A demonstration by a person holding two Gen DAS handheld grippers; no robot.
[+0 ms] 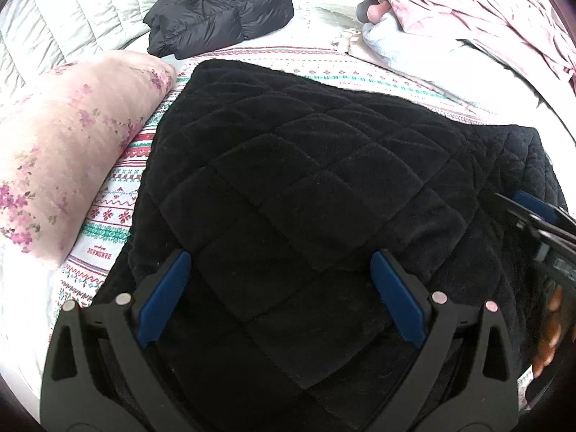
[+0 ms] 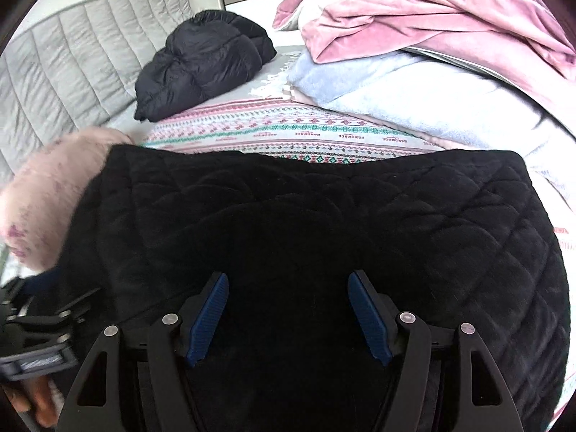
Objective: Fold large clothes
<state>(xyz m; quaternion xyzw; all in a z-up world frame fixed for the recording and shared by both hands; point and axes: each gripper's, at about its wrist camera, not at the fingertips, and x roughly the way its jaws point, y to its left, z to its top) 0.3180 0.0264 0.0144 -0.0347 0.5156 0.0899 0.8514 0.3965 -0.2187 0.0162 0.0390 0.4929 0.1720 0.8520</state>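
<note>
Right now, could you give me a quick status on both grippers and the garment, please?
Left gripper open, right gripper open, both over black quilted garment. Garment flat on patterned bedspread. Floral pillow against its edge.

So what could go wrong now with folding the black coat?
1. Both grippers, left and right, are open above the thick quilted coat; a shallow pinch may catch only the top layer, and the fold could slip apart.
2. The floral pillow lies against the coat's edge, so a pull may drag it along.
3. The pink blanket pile is near and may crowd the folding space.
</note>
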